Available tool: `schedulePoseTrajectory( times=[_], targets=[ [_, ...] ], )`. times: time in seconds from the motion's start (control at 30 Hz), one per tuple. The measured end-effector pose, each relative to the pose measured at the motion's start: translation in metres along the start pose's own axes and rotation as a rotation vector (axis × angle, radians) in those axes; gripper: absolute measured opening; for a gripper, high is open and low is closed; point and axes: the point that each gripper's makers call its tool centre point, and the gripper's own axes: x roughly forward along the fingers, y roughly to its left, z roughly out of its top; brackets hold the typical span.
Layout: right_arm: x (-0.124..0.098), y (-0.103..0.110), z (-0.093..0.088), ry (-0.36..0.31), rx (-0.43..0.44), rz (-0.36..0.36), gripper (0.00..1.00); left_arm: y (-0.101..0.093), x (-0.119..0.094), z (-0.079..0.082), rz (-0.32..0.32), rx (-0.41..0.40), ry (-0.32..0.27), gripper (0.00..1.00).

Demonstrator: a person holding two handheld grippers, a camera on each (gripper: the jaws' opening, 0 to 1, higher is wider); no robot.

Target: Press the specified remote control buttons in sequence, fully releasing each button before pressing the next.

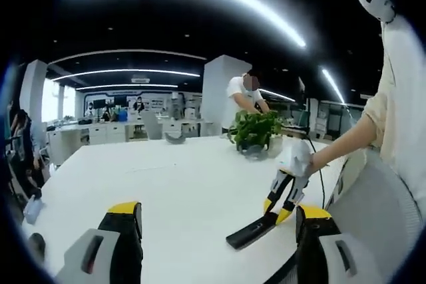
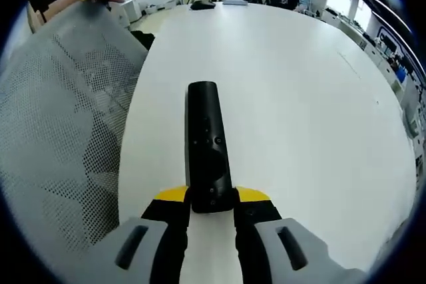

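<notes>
We see the right gripper (image 2: 212,209) with its jaws clenched on the near end of the remote (image 2: 207,143), low centre on the white desk (image 2: 299,84). The left gripper (image 1: 219,237) hangs released. No button looks pressed yet; we judge the sequence still ahead.

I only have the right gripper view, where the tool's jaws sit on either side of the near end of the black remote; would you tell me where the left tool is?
Observer: The left tool hangs over the white table, its jaws wide apart with nothing between them.
Operator: Thank you. Is anything standing on the table beyond the remote?
Observer: Yes, a green potted plant stands on the table beyond the right tool.
Operator: And how does the remote look from there?
Observer: The remote lies flat on the table near its edge, one end between the right tool's yellow-tipped jaws.
</notes>
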Motion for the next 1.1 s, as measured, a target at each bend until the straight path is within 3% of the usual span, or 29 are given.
schedulePoseTrajectory(
  times=[1.1],
  targets=[
    [0.008, -0.062, 0.017, 0.023, -0.019, -0.026, 0.25, 0.001, 0.000, -0.005, 0.012, -0.003, 0.030, 1.00]
  ],
)
